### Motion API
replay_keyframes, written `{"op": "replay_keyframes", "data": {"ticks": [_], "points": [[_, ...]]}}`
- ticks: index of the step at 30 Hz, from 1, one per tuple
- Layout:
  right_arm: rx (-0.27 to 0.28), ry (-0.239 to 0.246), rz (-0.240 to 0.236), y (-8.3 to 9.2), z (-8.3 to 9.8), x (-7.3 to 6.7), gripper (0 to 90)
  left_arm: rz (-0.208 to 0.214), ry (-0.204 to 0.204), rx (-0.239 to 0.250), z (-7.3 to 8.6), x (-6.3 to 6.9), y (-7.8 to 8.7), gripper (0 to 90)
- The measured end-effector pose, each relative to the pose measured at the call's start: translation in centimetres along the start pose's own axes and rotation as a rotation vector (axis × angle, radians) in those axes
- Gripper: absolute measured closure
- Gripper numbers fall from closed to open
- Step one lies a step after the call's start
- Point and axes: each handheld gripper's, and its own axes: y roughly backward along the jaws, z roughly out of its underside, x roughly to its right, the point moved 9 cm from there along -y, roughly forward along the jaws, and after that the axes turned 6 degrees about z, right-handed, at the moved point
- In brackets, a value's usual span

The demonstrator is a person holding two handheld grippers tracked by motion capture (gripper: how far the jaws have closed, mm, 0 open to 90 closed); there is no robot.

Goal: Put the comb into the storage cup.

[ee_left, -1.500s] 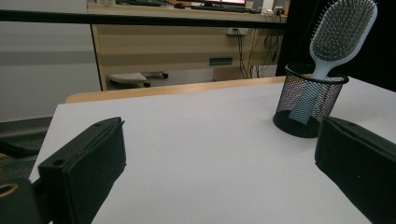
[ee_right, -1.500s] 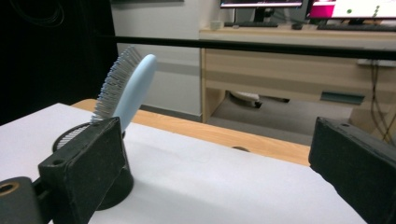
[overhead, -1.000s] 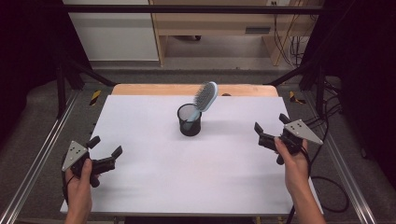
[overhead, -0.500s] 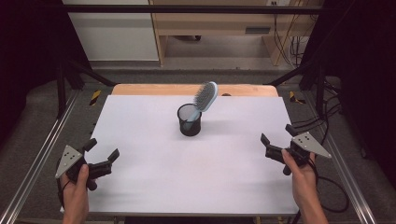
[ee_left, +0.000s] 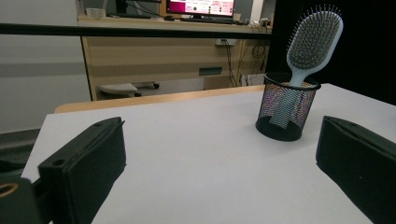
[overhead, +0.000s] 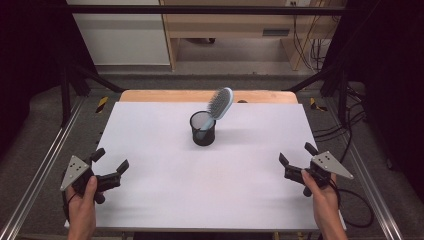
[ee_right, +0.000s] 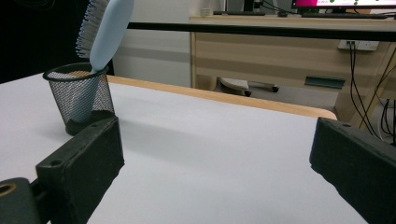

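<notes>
From the high view, I have the left gripper (overhead: 110, 159) low at the table's left edge and the right gripper (overhead: 297, 157) low near its right edge, each held in a hand, jaws spread wide and gripping nothing. Both hover over the white tabletop (overhead: 165, 200), well apart from each other and from the things at the centre.

Between them, toward the far side of the table, a black mesh pen cup (overhead: 202, 128) stands upright. A pale blue paddle hairbrush (overhead: 219, 104) sits handle-down inside it, its bristled head clear of the rim and leaning to the right and away from me.

My left gripper view looks across the tabletop between two black jaws standing far apart, nothing between them. The mesh cup (ee_left: 286, 112) stands to the right of centre there, with the brush (ee_left: 313, 39) rising out of it, bristles facing the camera, handle visible through the mesh and resting against the inner wall.

My right gripper view has the same wide gap between its jaws, again with nothing held. Here the cup (ee_right: 81, 98) stands at the left, just behind the left jaw in the picture, and the brush (ee_right: 108, 32) shows its smooth pale blue back, bristles turned away to the left.

Beyond the table's wooden far edge (overhead: 205, 95) stand a light wood desk (ee_left: 163, 51) and hanging cables (ee_right: 369, 79).
</notes>
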Motion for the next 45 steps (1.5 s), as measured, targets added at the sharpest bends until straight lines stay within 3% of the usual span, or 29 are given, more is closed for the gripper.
{"op": "replay_keyframes", "data": {"ticks": [37,45], "points": [[-0.007,0.035,-0.15,-0.4,1.6,-4.1,3.0,0.064,-0.004,-0.008,0.1,1.6,-0.9,1.6],[0.002,0.072,-0.171,-0.9,1.3,-5.0,3.0,0.072,0.011,-0.001,0.2,2.1,-1.2,1.6]]}}
